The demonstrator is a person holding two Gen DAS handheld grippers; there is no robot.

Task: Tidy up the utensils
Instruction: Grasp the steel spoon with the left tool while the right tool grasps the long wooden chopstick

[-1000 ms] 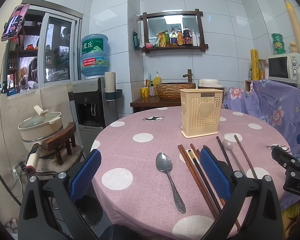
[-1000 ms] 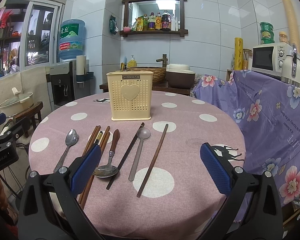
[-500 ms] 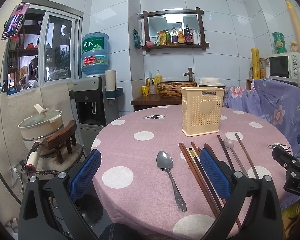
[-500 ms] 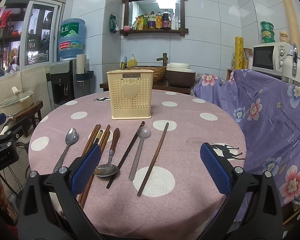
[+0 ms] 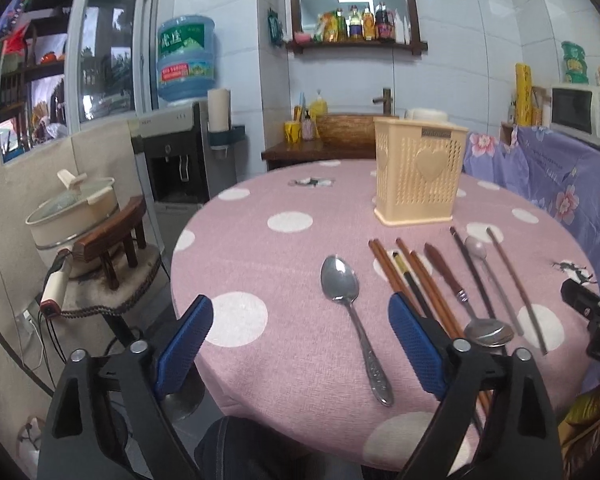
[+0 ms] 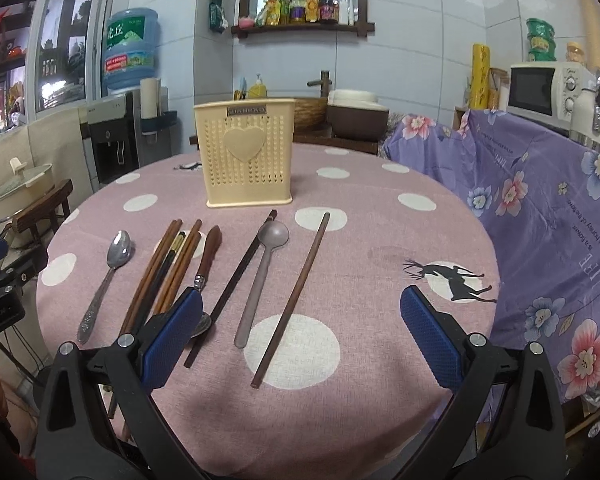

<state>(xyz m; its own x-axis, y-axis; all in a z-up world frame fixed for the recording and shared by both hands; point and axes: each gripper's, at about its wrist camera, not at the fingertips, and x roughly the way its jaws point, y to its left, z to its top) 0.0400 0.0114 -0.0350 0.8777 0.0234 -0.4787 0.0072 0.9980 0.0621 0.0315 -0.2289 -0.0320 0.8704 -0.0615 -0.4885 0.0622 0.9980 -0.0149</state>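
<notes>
A cream perforated utensil holder [image 6: 247, 157] with a heart stands upright on the pink polka-dot table [image 6: 380, 216]; it also shows in the left wrist view [image 5: 418, 178]. In front of it lie a steel spoon [image 5: 352, 316], a bundle of brown chopsticks [image 6: 166, 272], a wooden-handled spoon [image 6: 206, 264], a dark chopstick [image 6: 240, 276], a grey spoon [image 6: 262, 272] and a single brown chopstick [image 6: 296, 296]. My left gripper [image 5: 300, 344] is open and empty, above the steel spoon's handle. My right gripper [image 6: 300, 332] is open and empty, above the single chopstick's near end.
A stool with a pot [image 5: 76, 216] and a water dispenser [image 5: 180, 152] stand left of the table. A purple floral cloth [image 6: 540, 208] covers furniture at the right, with a microwave [image 6: 540, 88] on top. A sink counter [image 6: 332, 120] is behind the table.
Both grippers have moved forward over the table and tilted down; the utensils now appear closer. The left view has shifted right. Nothing was picked up.
</notes>
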